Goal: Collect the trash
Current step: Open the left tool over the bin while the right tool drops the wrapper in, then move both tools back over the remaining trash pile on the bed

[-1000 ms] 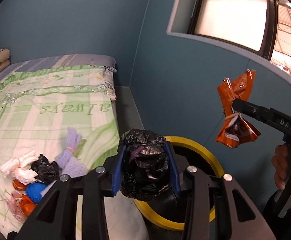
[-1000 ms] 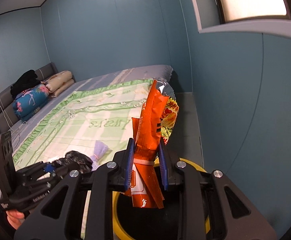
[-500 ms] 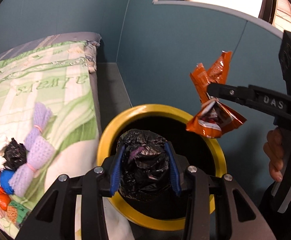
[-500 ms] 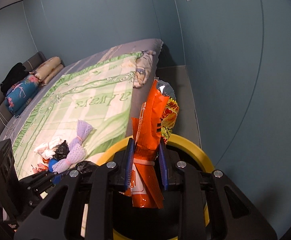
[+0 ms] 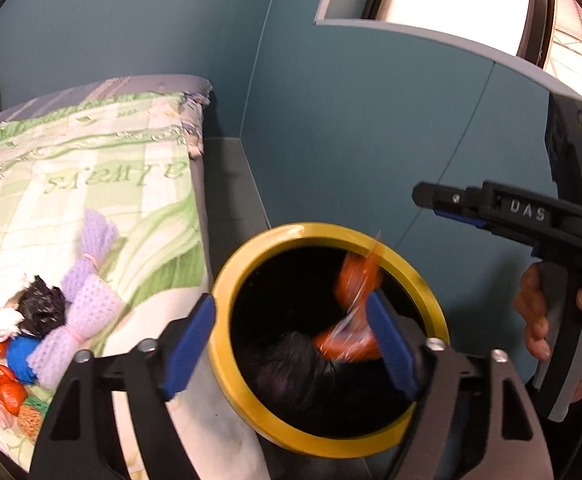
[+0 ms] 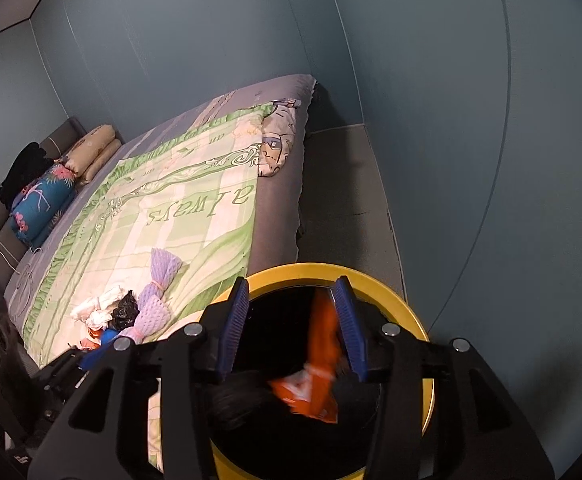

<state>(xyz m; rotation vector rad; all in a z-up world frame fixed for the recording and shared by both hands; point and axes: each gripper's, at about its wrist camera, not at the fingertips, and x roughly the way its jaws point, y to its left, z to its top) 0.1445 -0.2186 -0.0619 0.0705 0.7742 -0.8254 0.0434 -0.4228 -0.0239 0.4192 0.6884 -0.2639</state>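
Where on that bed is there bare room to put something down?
Most of the green quilt is bare, from the trash pile up to the pillows. The grey sheet strip between quilt and floor is free too. It is crowded at the quilt's near corner, where the pile lies beside the bin.

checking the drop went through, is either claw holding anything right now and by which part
Nothing is held. Both claws are opening over the yellow-rimmed bin: the black bag and the orange wrapper are blurred, falling into it, clear of the pads.
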